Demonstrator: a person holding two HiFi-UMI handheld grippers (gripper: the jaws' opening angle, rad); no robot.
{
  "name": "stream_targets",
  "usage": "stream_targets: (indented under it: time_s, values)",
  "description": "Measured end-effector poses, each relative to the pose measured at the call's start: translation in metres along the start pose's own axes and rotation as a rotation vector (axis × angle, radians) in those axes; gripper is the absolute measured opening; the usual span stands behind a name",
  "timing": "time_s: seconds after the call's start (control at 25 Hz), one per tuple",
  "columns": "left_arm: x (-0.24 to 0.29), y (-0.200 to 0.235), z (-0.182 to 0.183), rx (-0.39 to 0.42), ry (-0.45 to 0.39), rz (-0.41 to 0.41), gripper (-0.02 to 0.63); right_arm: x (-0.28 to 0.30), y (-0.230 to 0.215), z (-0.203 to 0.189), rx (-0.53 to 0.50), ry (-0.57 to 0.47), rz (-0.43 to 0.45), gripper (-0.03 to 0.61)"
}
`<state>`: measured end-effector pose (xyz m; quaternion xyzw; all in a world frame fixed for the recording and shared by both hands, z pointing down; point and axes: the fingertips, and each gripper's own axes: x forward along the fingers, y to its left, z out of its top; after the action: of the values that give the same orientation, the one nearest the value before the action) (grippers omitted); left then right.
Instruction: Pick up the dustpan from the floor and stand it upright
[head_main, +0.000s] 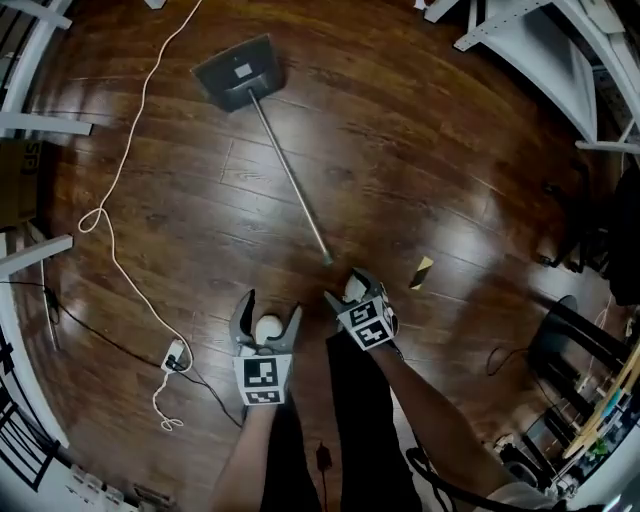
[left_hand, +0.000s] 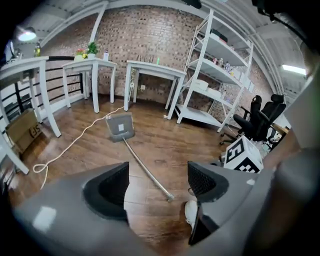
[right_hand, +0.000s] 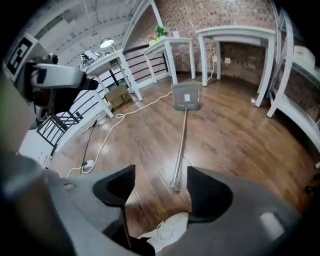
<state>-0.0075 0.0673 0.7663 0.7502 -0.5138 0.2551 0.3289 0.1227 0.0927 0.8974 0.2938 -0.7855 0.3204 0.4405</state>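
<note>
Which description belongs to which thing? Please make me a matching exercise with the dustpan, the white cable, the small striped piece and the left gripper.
Things:
1. dustpan
2. white cable
3. striped piece
4. left gripper

Descriptions:
A. jaws apart, gripping nothing
B. lying on the floor, handle towards the person
C. yellow and black, right of the handle's end
D. winding over the floor at the left of the head view

Pairs: 1-B, 2-D, 3-C, 4-A.
</note>
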Motion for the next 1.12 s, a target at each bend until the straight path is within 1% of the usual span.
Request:
stream_targets:
  time_s: [0.08, 0.16, 0.24, 0.28, 0.32, 0.4, 0.48, 0.52, 0.56, 0.6, 0.68, 0.8, 0.92, 1.04, 1.12]
  values:
    - [0.034, 0.009, -0.03, 0.005, 0.028, -0.005, 0.388, 0.05, -0.021, -0.021, 0.005, 0.046, 0.007, 0.31]
    - [0.062, 0.02, -0.054, 0.034, 0.046, -0.014, 0.396, 0.092, -0.037, -0.042, 0.027, 0.09, 0.0, 0.31]
    - [0.081, 0.034, -0.078, 0.06, 0.071, -0.019, 0.394, 0.125, -0.041, -0.059, 0.032, 0.131, 0.012, 0.31]
    - [0.088, 0.04, -0.09, 0.062, 0.087, -0.017, 0.393, 0.139, -0.04, -0.065, 0.011, 0.148, 0.025, 0.31]
    - [0.094, 0.046, -0.101, 0.055, 0.101, -0.013, 0.393, 0.151, -0.039, -0.068, -0.022, 0.161, 0.035, 0.301]
    - [0.104, 0.052, -0.116, 0.039, 0.123, -0.01, 0.393, 0.171, -0.038, -0.076, -0.08, 0.194, 0.05, 0.261]
    - [0.109, 0.052, -0.124, 0.025, 0.137, -0.017, 0.391, 0.183, -0.039, -0.086, -0.101, 0.239, 0.045, 0.215]
    - [0.111, 0.051, -0.125, 0.019, 0.138, -0.021, 0.388, 0.187, -0.043, -0.09, -0.102, 0.256, 0.027, 0.193]
    - [0.113, 0.051, -0.124, 0.014, 0.136, -0.023, 0.387, 0.189, -0.048, -0.091, -0.101, 0.263, -0.002, 0.152]
    - [0.113, 0.052, -0.122, 0.012, 0.131, -0.026, 0.382, 0.188, -0.054, -0.089, -0.094, 0.259, -0.036, 0.133]
    - [0.109, 0.052, -0.117, 0.011, 0.127, -0.032, 0.379, 0.177, -0.057, -0.082, -0.053, 0.227, -0.088, 0.118]
    - [0.093, 0.046, -0.103, 0.018, 0.136, -0.042, 0.374, 0.14, -0.044, -0.067, 0.021, 0.19, -0.086, 0.107]
    - [0.081, 0.032, -0.068, 0.038, 0.126, -0.058, 0.368, 0.092, -0.041, -0.043, 0.05, 0.188, -0.082, 0.098]
    - [0.065, 0.018, -0.02, 0.064, 0.087, -0.086, 0.364, 0.044, -0.048, -0.012, 0.078, 0.165, -0.12, 0.098]
    - [0.045, 0.01, 0.015, 0.087, 0.058, -0.102, 0.362, 0.008, -0.045, 0.008, 0.083, 0.151, -0.136, 0.098]
